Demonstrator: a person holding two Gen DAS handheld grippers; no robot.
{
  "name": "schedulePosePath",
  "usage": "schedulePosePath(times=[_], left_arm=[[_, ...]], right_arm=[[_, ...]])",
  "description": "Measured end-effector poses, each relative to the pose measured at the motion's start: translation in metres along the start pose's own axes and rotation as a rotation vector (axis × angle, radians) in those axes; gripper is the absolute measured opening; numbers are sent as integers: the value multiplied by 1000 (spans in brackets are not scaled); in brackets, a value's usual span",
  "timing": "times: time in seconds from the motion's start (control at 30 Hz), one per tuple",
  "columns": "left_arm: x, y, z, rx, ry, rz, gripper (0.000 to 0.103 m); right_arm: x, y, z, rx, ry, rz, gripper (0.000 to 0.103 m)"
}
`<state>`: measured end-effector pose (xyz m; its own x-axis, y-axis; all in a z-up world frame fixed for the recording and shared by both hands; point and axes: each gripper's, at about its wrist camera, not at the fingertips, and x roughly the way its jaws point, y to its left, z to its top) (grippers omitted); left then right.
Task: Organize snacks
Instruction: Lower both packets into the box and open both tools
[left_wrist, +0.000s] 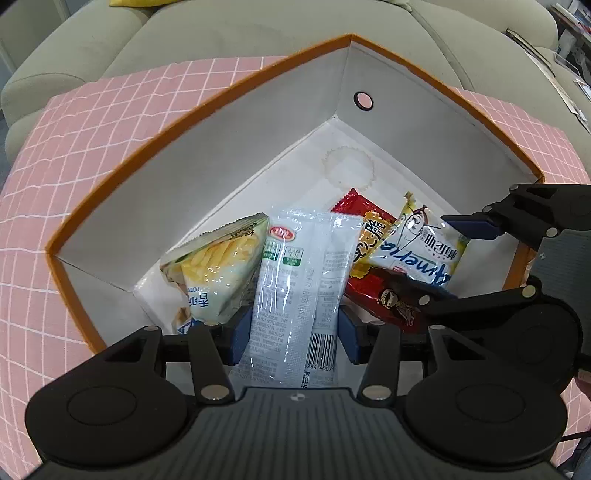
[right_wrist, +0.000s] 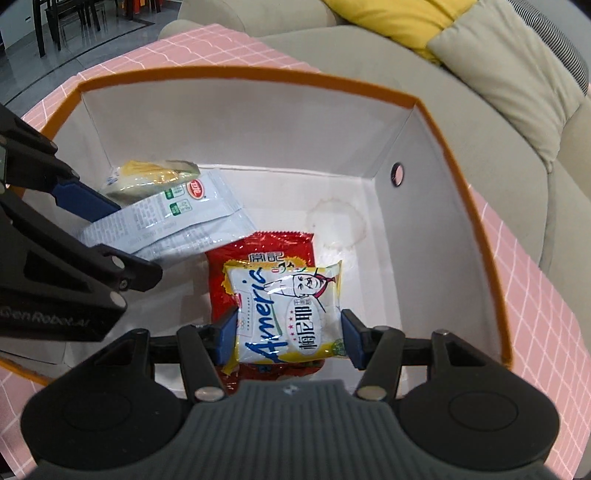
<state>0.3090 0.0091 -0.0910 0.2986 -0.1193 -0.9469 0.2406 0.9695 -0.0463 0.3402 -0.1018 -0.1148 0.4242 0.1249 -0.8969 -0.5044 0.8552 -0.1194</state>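
Left claw (left_wrist: 291, 334) clamped on the white pack (left_wrist: 299, 280), lower centre; right claw (right_wrist: 288, 334) clamped on the yellow pack (right_wrist: 288, 314) — both low inside the box (right_wrist: 458, 177). Ease each down flat beside the red pack (right_wrist: 258, 251) and the chips (left_wrist: 218, 266) — then let go.

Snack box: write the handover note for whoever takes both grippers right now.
Left gripper: shut on the white packet, lowered into the orange-rimmed box.
Right gripper: shut on the yellow-and-white packet, also inside the box.
In the box: green chip bag and red packet on the floor.
Done: two snacks boxed.
Left: release both held packets, then withdraw.
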Motion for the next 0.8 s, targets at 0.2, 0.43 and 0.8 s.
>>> schedulePosePath(times=[0.2, 0.43, 0.8], left_arm=[[3, 1, 2, -1, 1, 1, 57], [-5, -2, -1, -3, -18, 18, 61], [-40, -4, -10, -10, -90, 40, 66]], right_arm=[[-2, 0, -3, 23, 3, 14, 57], [-7, 0, -3, 24, -9, -6, 66], [-48, 6, -7, 6, -90, -72, 77]])
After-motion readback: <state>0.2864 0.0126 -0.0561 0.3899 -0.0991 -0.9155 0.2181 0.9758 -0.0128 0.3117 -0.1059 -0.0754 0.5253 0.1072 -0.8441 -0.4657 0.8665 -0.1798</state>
